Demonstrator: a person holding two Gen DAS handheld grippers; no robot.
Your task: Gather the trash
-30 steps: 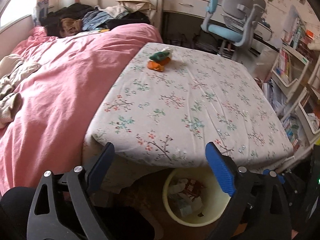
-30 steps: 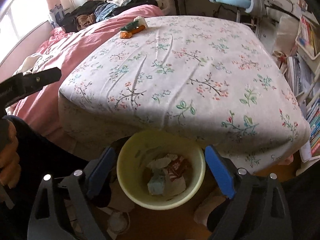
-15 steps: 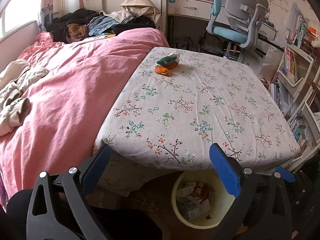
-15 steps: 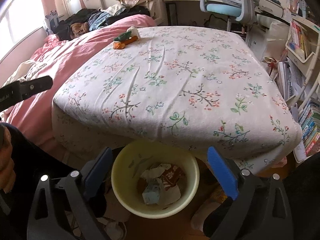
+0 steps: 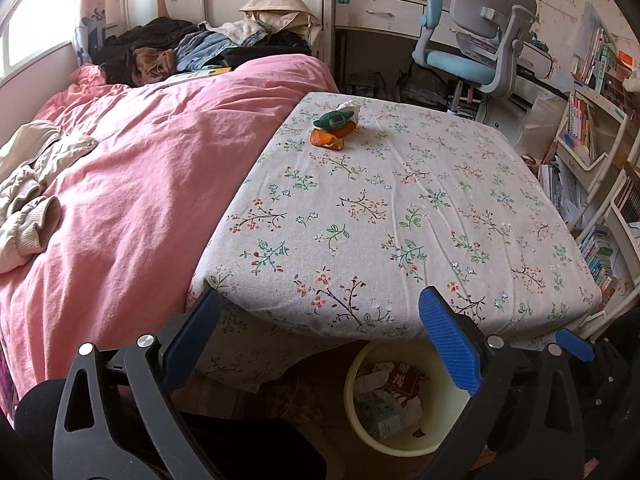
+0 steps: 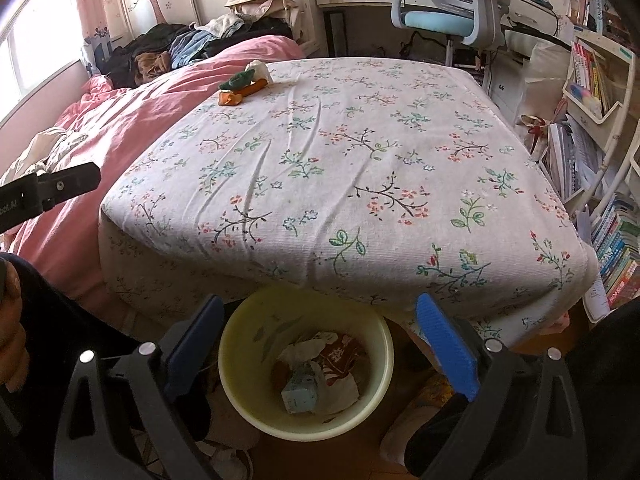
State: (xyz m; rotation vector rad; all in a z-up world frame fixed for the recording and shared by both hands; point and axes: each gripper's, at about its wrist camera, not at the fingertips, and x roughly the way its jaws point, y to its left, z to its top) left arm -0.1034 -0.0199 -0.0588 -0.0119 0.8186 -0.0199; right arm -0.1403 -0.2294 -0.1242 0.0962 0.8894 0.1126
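Observation:
Green, orange and white wrappers (image 5: 334,128) (image 6: 242,86) lie bunched at the far left corner of the floral-cloth table (image 5: 380,220) (image 6: 340,160). On the floor under the table's near edge stands a pale yellow bin (image 5: 354,384) (image 6: 240,364) holding crumpled paper and packets. My left gripper (image 5: 320,308) hangs open over the near edge with nothing between its blue pads. To its right, my right gripper (image 6: 320,312) is open and empty above the bin. Its blue fingertip (image 5: 574,344) shows in the left wrist view.
A bed with a pink duvet (image 5: 140,184) adjoins the table's left side, with clothes piled at its head. A blue desk chair (image 5: 464,60) and a desk stand behind the table. Shelves of books (image 6: 592,92) line the right. A person's hand (image 6: 10,320) holds the left gripper.
The left jaws widened a little. The right wrist view tilted slightly upward, so the table and bin sit lower in the frame. Neither gripper has taken hold of anything.

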